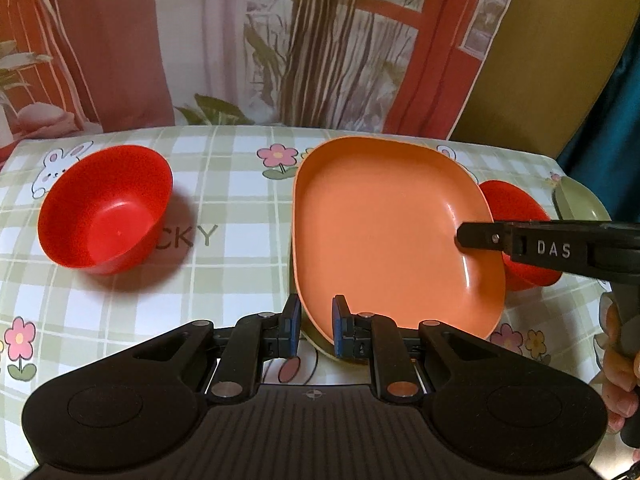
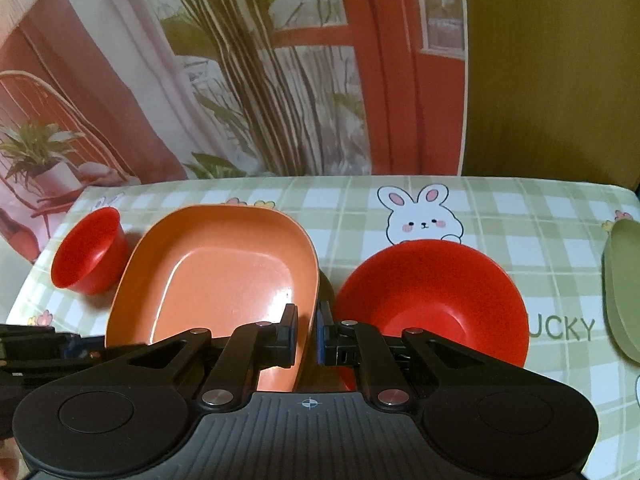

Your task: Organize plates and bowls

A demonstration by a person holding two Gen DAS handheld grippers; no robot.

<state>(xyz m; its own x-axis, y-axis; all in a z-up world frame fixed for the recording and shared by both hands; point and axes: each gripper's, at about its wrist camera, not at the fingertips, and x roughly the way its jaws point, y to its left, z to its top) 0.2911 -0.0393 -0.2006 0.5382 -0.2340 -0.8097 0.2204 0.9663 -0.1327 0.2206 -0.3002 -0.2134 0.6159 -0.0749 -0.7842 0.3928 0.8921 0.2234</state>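
The orange plate (image 1: pixel 384 236) sits tilted at mid-table, its near rim between the parted fingers of the left gripper (image 1: pixel 316 326) and its right rim clamped by the right gripper (image 2: pixel 306 334). A small red bowl (image 1: pixel 106 210) stands well left. Only the right wrist view shows the wide red bowl (image 2: pixel 434 300) fully, beside the plate, plus a green plate (image 2: pixel 622 292) at the table's right edge.

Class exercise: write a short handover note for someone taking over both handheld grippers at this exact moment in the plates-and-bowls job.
Left gripper: jaws straddle the near rim of the orange plate, gap visible, not clamped.
Right gripper: jaws closed on the plate's right rim.
Small red bowl sits left of the plate; wide red bowl right of it; green plate at the far right edge.
Done: nothing stacked yet.
Left: place the orange plate, then group bowls and plates.
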